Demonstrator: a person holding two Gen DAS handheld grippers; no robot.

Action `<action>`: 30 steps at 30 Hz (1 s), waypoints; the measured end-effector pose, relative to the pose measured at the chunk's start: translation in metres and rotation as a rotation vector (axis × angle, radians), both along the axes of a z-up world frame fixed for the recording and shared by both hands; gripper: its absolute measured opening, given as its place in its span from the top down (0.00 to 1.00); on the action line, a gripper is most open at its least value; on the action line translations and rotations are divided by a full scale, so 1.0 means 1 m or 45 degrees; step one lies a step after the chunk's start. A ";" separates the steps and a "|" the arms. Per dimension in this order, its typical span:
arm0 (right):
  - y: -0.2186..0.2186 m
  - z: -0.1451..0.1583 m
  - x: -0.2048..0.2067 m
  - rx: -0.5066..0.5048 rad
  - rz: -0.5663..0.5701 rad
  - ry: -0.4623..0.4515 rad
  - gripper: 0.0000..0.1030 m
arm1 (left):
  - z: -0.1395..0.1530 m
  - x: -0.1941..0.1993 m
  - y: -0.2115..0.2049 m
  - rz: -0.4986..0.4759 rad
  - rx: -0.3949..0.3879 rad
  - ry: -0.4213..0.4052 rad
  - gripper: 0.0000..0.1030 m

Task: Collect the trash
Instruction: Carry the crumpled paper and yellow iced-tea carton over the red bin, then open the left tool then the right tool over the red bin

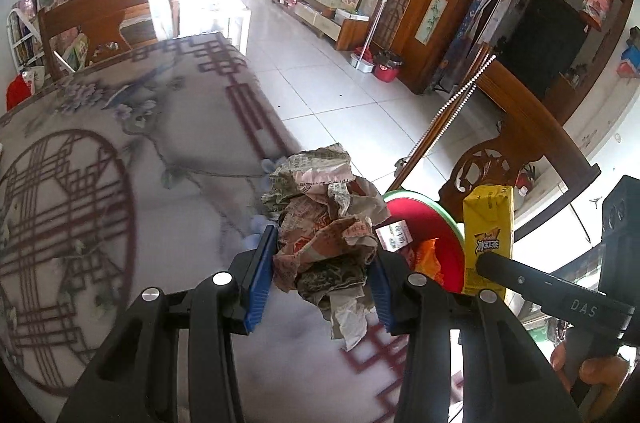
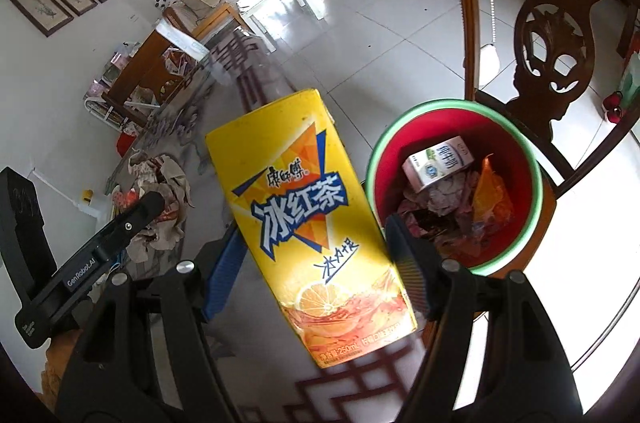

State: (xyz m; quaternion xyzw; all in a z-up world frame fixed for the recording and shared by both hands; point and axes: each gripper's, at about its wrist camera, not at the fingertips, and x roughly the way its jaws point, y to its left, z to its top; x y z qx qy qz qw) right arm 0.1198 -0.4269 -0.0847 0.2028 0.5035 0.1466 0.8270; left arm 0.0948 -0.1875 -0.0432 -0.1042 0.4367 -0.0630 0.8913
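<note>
My left gripper [image 1: 322, 267] is shut on a crumpled wad of printed paper wrappers [image 1: 324, 219], held above the patterned tablecloth [image 1: 120, 163] near its right edge. My right gripper [image 2: 316, 259] is shut on a yellow iced-tea carton [image 2: 304, 223], tilted, just left of a red bin with a green rim [image 2: 374, 163]. The bin holds a small white-green carton [image 2: 438, 163], an orange wrapper [image 2: 494, 195] and crumpled paper. In the left wrist view the yellow carton [image 1: 488, 223] and the red bin [image 1: 432, 219] show to the right. The paper wad [image 2: 160, 207] appears at left in the right wrist view.
A carved wooden chair [image 2: 556, 63] stands behind the bin, beside the table edge. White tiled floor [image 1: 320, 75] stretches beyond. A wooden bench with books [image 1: 96, 19] sits at the table's far side. A hand [image 1: 592, 371] holds the right gripper's handle.
</note>
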 end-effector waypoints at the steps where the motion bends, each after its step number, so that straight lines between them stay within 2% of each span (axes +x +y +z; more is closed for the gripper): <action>1: -0.006 -0.001 0.001 0.002 -0.006 0.003 0.34 | -0.001 0.002 -0.007 -0.007 -0.002 0.003 0.61; 14: -0.074 -0.014 0.019 0.032 -0.124 0.047 0.34 | -0.012 0.036 -0.080 -0.129 -0.019 0.060 0.61; 30: -0.116 -0.027 0.032 0.070 -0.228 0.099 0.34 | -0.032 0.065 -0.126 -0.213 -0.009 0.142 0.61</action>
